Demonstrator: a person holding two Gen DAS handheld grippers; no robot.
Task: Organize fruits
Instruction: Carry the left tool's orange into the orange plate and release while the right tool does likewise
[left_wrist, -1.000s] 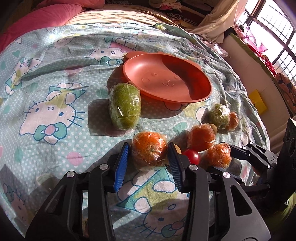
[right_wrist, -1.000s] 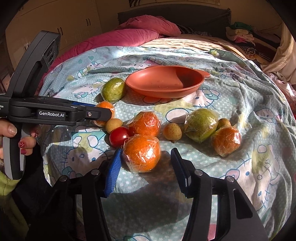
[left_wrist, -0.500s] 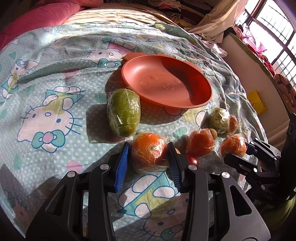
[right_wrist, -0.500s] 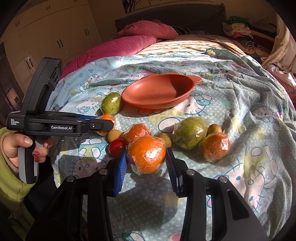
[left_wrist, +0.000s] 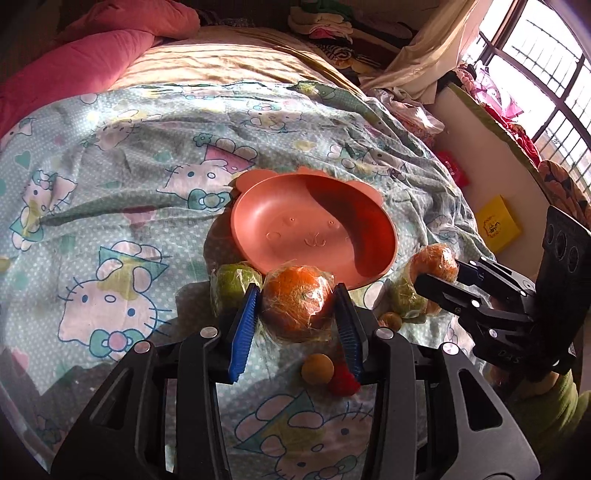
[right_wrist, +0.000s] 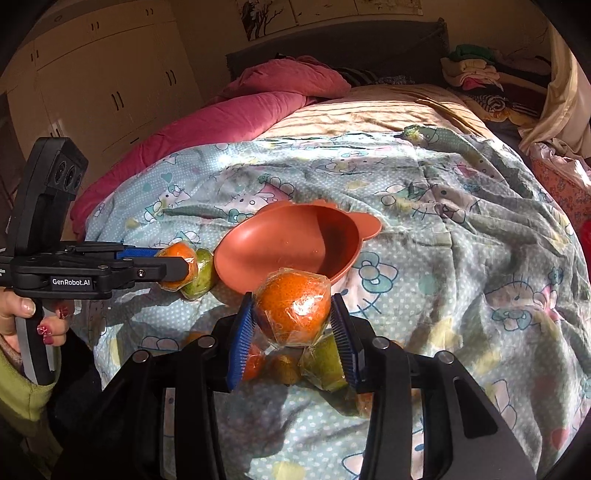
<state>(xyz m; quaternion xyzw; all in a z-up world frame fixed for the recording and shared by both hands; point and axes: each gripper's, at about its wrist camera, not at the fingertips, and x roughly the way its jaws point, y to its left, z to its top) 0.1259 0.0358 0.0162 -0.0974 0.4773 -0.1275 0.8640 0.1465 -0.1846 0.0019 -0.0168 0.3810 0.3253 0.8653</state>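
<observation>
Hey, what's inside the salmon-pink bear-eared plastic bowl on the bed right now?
Nothing: the salmon-pink bear-eared plastic bowl shows only its embossed face. Its near edge is hidden behind the wrapped orange in the left gripper.

A home bedroom — a bed spread with a pale-blue cartoon-cat printed sheet (right_wrist: 461, 258), a rumpled pink quilt (right_wrist: 236, 114), cream built-in wardrobe doors (right_wrist: 110, 74), folded clothes piled (right_wrist: 469, 66) behind — and a barred window (left_wrist: 546, 74).

The shallow terracotta-pink plastic plate with ear-shaped tabs (left_wrist: 280, 229) lies with its basin unoccupied. The cartoon-print bedsheet (left_wrist: 110, 177) left of it is open. A film-wrapped green fruit (left_wrist: 232, 284) sits beside the near-left rim. Loose fruits crowd the near-right approach.
</observation>
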